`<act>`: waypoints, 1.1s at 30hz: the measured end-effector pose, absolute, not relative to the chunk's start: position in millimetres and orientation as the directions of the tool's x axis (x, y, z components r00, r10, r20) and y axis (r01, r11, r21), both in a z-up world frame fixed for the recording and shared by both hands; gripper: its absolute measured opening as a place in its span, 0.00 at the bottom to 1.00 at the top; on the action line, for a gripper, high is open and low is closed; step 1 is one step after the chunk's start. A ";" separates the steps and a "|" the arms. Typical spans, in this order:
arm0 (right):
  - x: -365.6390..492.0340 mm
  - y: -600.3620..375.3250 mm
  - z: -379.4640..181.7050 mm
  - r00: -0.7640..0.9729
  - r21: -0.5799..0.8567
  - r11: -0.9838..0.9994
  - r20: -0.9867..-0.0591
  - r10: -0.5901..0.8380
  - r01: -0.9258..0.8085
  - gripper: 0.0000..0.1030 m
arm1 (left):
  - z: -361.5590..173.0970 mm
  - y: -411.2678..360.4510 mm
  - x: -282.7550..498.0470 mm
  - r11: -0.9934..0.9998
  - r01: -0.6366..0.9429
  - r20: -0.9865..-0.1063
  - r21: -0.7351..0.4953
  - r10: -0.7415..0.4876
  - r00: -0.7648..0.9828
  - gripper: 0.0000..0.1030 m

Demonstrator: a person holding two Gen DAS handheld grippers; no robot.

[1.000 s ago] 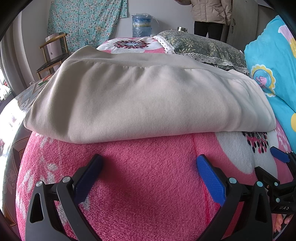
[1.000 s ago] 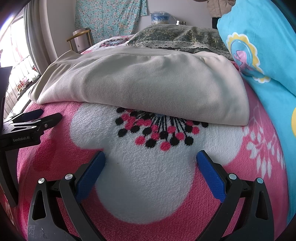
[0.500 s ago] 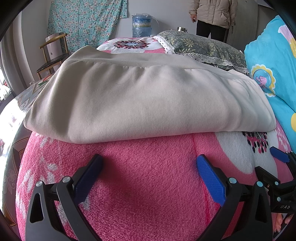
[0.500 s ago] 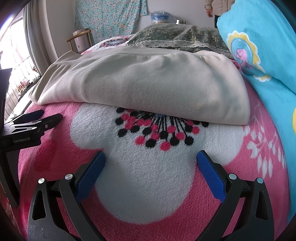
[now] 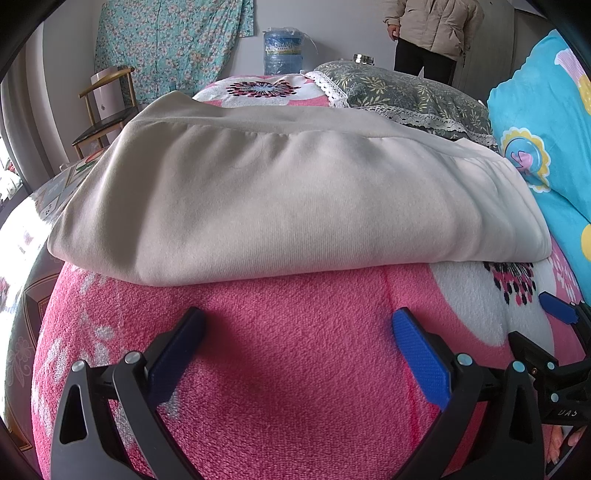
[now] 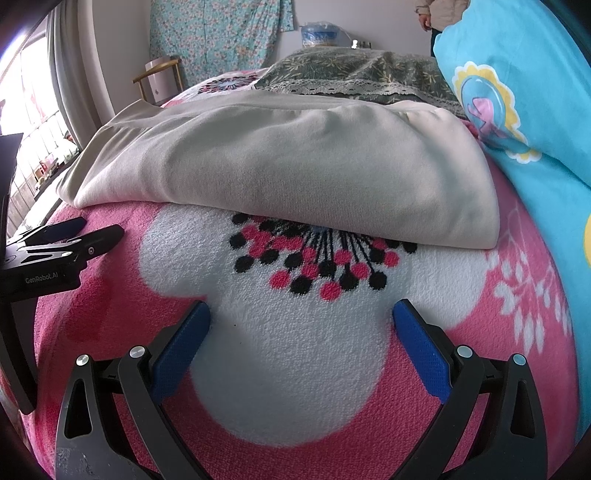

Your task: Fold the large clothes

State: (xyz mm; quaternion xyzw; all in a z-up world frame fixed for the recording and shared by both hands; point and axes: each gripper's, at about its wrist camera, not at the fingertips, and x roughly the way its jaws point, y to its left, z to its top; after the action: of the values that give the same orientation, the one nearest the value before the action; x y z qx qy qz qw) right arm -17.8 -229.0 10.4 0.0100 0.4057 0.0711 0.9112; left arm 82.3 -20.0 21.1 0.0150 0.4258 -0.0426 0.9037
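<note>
A cream knit garment (image 5: 288, 206) lies folded into a thick flat bundle on a pink floral fleece blanket (image 5: 295, 369) covering the bed. Its long axis runs left to right across both views, with the rounded fold edge facing the cameras and a seamed band along the far side. The right end of the bundle lies just beside a turquoise cartoon-print pillow (image 5: 546, 147); a grey leaf-print pillow with lace trim (image 5: 406, 92) sits behind it.

Left gripper (image 5: 295, 343): fingers (image 5: 421, 354) spread wide, nothing between them, resting low over the blanket just short of the fold edge, apart from the garment.

Right gripper (image 6: 301, 339): fingers (image 6: 421, 347) likewise spread, holding nothing, over the white flower motif on the blanket, apart from the garment. It sits to the right of the left gripper, each unit visible at the edge of the other's view.

Background: a wooden chair (image 5: 107, 110), a water jug (image 5: 282, 51), a floral wall cloth (image 5: 166, 40), and a person in a beige jacket (image 5: 432, 29) standing by the far wall
</note>
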 end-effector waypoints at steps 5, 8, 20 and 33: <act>-19.0 -228.1 9.9 0.661 0.080 0.989 -0.737 0.141 -0.121 0.93 | 21.1 -20.2 82.3 0.996 0.090 -0.771 -0.009 -0.064 0.634 0.96; -18.5 -228.2 10.4 0.662 0.074 0.990 -0.737 0.136 -0.121 0.93 | 21.0 -20.2 82.2 0.996 0.090 -0.771 -0.008 -0.064 0.634 0.96; -20.0 -227.0 10.8 0.663 0.081 0.989 -0.735 0.142 -0.122 0.93 | 21.2 -20.5 82.4 0.996 0.090 -0.770 -0.007 -0.063 0.634 0.96; -19.5 -226.8 10.6 0.662 0.081 0.989 -0.736 0.142 -0.122 0.93 | 21.0 -20.4 82.5 0.996 0.090 -0.771 -0.009 -0.064 0.634 0.96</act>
State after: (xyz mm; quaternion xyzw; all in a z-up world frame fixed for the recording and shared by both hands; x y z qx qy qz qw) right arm -19.5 -226.8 10.6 0.0123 0.4048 0.0725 0.9114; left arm 82.5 -20.4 21.0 0.0151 0.4258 -0.0426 0.9037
